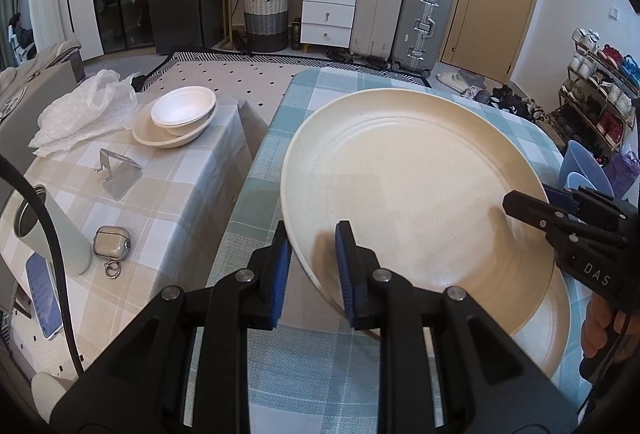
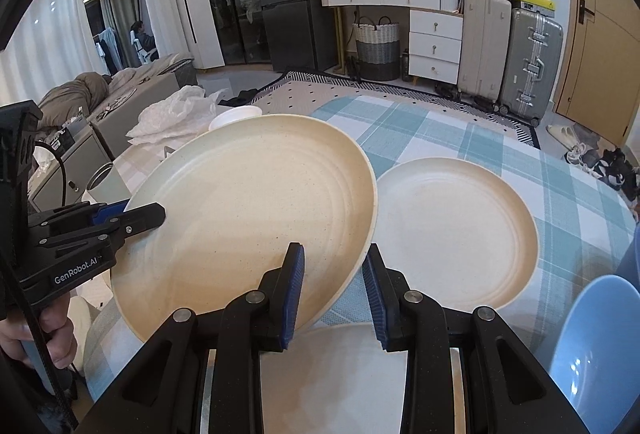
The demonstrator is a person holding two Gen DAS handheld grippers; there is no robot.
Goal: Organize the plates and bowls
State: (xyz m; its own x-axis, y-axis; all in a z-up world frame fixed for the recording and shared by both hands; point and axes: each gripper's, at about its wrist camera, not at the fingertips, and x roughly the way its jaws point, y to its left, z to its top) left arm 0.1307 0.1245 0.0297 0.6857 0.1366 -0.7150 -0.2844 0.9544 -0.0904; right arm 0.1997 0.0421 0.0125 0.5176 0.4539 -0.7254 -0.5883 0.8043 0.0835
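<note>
A large cream plate hangs tilted above the blue-checked table, held at both sides. My left gripper is shut on its near left rim, blue pads either side of the edge. My right gripper is shut on the plate's opposite rim. Each gripper shows in the other's view: the right gripper, the left gripper. A second cream plate lies flat on the table, and another plate lies right under my right gripper. Stacked bowls sit on the beige-checked table.
A blue bowl stands at the table's right edge. On the beige table lie a crumpled plastic bag, a metal phone stand, an earbud case and a tumbler. Suitcases and a dresser stand behind.
</note>
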